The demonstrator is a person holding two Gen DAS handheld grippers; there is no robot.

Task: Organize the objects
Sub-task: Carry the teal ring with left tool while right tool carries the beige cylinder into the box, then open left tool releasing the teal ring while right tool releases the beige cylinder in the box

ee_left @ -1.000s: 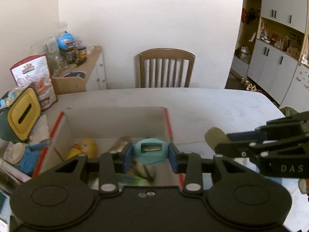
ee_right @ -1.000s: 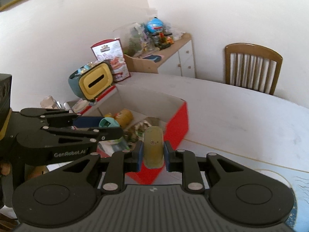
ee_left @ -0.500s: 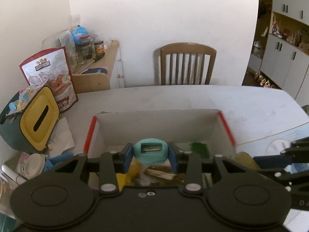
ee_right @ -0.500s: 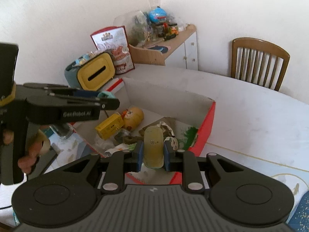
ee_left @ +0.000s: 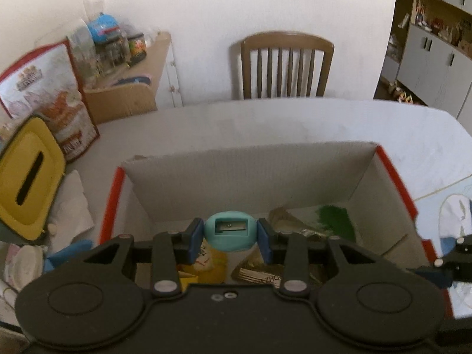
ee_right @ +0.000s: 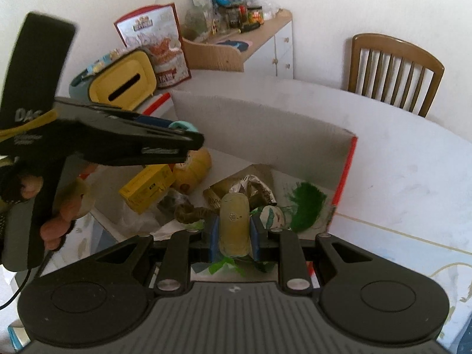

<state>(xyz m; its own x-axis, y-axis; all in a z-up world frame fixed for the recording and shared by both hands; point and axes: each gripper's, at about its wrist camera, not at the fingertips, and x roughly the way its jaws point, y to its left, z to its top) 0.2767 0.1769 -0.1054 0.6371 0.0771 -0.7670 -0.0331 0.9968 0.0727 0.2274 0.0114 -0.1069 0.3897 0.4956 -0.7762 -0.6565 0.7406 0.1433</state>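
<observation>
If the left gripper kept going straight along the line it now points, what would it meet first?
Probably the clutter on the box floor. The left gripper, shut on the teal pencil sharpener, points down into the cardboard box; a yellow item lies just past its fingertips, though depth is hard to judge.

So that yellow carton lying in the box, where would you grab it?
Probably across the two long sides of the yellow carton, coming from above. It lies flat with its broad face up, and the box wall and clutter crowd its ends, so only the top is open.
</observation>
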